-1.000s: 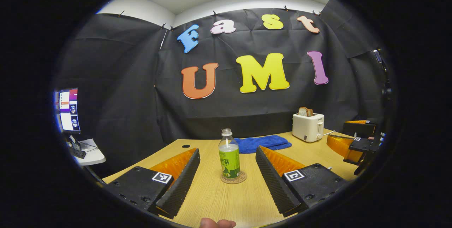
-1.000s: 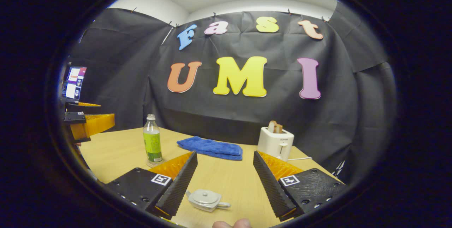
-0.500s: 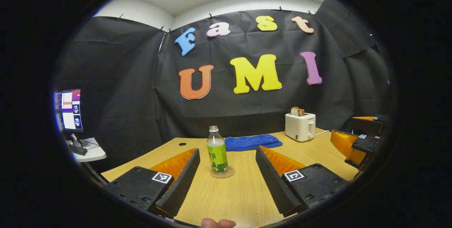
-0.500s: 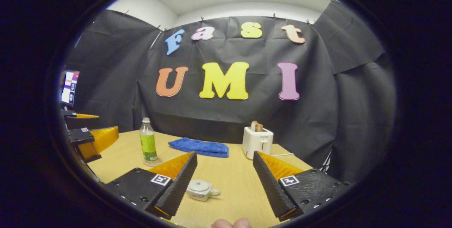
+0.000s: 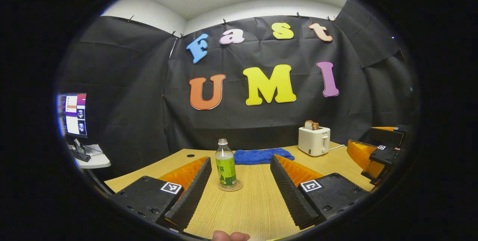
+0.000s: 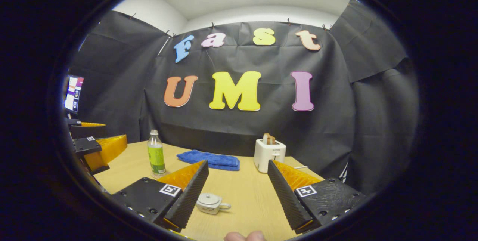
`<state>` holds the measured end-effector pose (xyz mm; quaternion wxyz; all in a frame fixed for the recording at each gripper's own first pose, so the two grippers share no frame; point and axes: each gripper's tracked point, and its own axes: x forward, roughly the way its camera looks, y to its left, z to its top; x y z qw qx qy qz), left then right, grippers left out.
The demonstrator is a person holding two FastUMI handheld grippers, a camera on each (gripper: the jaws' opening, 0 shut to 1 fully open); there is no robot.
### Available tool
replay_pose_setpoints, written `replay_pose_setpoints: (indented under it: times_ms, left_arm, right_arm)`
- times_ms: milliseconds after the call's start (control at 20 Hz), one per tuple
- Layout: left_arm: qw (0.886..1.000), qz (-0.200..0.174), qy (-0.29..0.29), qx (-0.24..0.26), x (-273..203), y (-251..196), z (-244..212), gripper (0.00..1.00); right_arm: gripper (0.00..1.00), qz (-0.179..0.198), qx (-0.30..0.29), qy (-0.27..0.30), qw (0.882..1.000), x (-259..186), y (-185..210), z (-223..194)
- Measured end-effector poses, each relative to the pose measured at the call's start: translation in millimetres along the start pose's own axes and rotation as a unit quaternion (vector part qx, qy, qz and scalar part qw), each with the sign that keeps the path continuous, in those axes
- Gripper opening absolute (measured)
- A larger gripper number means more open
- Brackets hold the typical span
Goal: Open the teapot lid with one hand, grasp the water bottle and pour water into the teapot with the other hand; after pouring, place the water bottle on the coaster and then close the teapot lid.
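I see water bottle upright on coaster, ahead between fingers of left hand-held gripper, spread wide, empty. Teapot, lid on, sits ahead of right hand-held gripper, also wide, empty. Fits either end of job; I keep both clear of worktop.

Green-labelled bottle, blue cloth, white toaster.

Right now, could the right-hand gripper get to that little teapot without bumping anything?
Probably yes. The right gripper is open, and the teapot sits on bare table just ahead, low between its fingers toward the left one. The lid is on; nothing stands between them.
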<state>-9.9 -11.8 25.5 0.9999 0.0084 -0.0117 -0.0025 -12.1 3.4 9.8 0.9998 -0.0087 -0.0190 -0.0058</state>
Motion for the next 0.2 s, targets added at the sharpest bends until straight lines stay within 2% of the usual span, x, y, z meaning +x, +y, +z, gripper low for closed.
replay_pose_setpoints:
  times_ms: [200]
  left_arm:
    - [1.0,0.0,0.0,-0.001,0.0,2.9,0.0,0.99]
  right_arm:
    - [0.95,0.007,0.015,0.004,1.0,-0.6,6.4,0.3]
